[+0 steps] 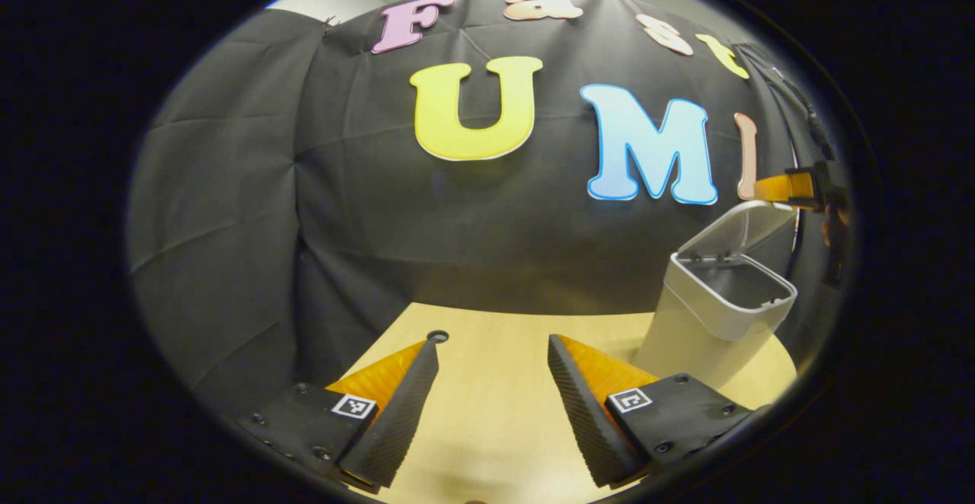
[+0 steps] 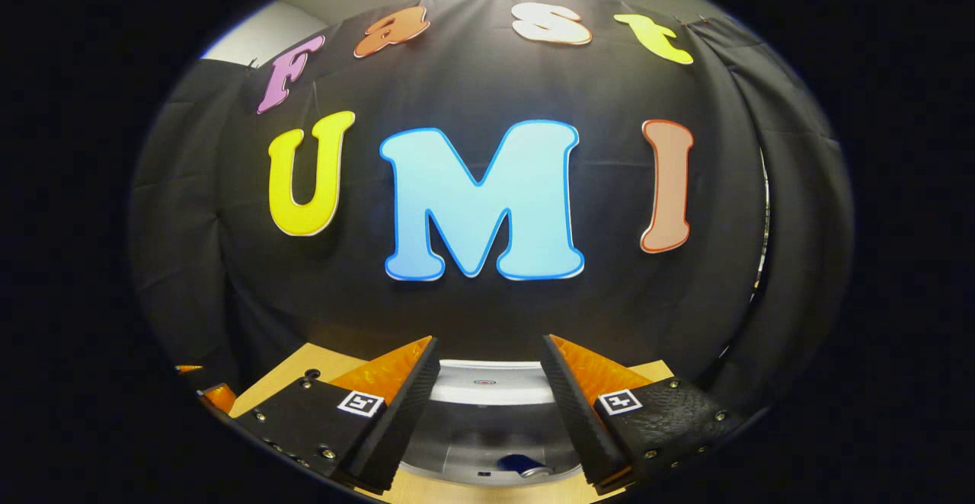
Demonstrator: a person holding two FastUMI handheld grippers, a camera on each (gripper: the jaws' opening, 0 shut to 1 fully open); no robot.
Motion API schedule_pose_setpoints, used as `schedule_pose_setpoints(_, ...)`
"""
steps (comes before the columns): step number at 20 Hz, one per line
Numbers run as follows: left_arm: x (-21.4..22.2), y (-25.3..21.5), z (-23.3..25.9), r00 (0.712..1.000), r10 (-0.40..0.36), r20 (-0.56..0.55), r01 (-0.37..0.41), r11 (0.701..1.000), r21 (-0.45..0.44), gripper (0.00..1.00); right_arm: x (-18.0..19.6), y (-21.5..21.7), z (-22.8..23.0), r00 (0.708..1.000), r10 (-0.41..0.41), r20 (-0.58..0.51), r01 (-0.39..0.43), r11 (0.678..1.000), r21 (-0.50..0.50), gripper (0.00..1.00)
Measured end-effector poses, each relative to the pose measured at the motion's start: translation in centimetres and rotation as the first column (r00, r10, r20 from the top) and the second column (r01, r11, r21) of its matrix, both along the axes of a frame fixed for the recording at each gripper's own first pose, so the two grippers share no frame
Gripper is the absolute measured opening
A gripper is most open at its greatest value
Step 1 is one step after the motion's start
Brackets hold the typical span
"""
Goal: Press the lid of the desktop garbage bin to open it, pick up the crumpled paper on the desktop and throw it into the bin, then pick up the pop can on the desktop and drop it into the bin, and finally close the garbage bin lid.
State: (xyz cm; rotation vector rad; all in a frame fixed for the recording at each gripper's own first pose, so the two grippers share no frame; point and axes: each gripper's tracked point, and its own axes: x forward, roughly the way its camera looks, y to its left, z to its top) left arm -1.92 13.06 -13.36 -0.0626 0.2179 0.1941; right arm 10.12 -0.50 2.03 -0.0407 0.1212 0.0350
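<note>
The pale grey desktop bin (image 1: 708,321) stands on the wooden table (image 1: 495,413) at the right of the left gripper view, its lid (image 1: 743,226) tipped up and back. My left gripper (image 1: 493,344) hovers open over bare tabletop to the left of the bin, with nothing between its fingers. My right gripper (image 2: 490,342) is open right above the bin's mouth (image 2: 487,435), facing the raised lid (image 2: 487,382). A blue pop can (image 2: 522,464) lies deep inside the bin. One finger of the right gripper (image 1: 777,188) shows just above the lid's top edge.
A small round hole (image 1: 438,335) sits in the table near its far edge. The black cloth wall (image 1: 472,245) hangs close behind the table and the bin. The table's far left corner (image 2: 305,363) shows beside the bin.
</note>
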Motion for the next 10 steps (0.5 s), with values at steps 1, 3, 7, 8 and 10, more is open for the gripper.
schedule_pose_setpoints(1, -0.1, 0.0, 0.0, 1.0, 0.001, 0.0, -0.001, 1.0, 0.001, 0.99, -0.1, 0.0, -0.7, 1.0, 0.0, -0.015, 0.0, 1.0, 0.0, 0.87)
schedule_pose_setpoints(3, -0.1, 0.1, 0.1, 1.0, 0.004, -0.002, -0.004, 1.0, 0.002, 0.99, -1.1, 0.4, -2.8, 0.999, 0.001, -0.052, -0.001, 1.0, -0.001, 0.87)
schedule_pose_setpoints(7, -0.6, 0.5, -0.1, 1.0, 0.015, -0.01, -0.015, 1.0, -0.006, 0.99, -1.8, 0.3, -5.6, 0.995, 0.004, -0.102, -0.004, 1.0, 0.0, 0.87)
schedule_pose_setpoints(8, -0.7, 0.7, -0.2, 1.0, 0.018, -0.011, -0.018, 1.0, -0.008, 0.99, -1.8, 0.3, -6.1, 0.994, 0.004, -0.112, -0.004, 1.0, 0.004, 0.87)
schedule_pose_setpoints(10, -0.8, 0.7, -0.2, 1.0, 0.024, -0.014, -0.024, 1.0, -0.01, 0.99, -2.0, 0.2, -7.3, 0.991, 0.004, -0.133, -0.003, 1.0, 0.005, 0.87)
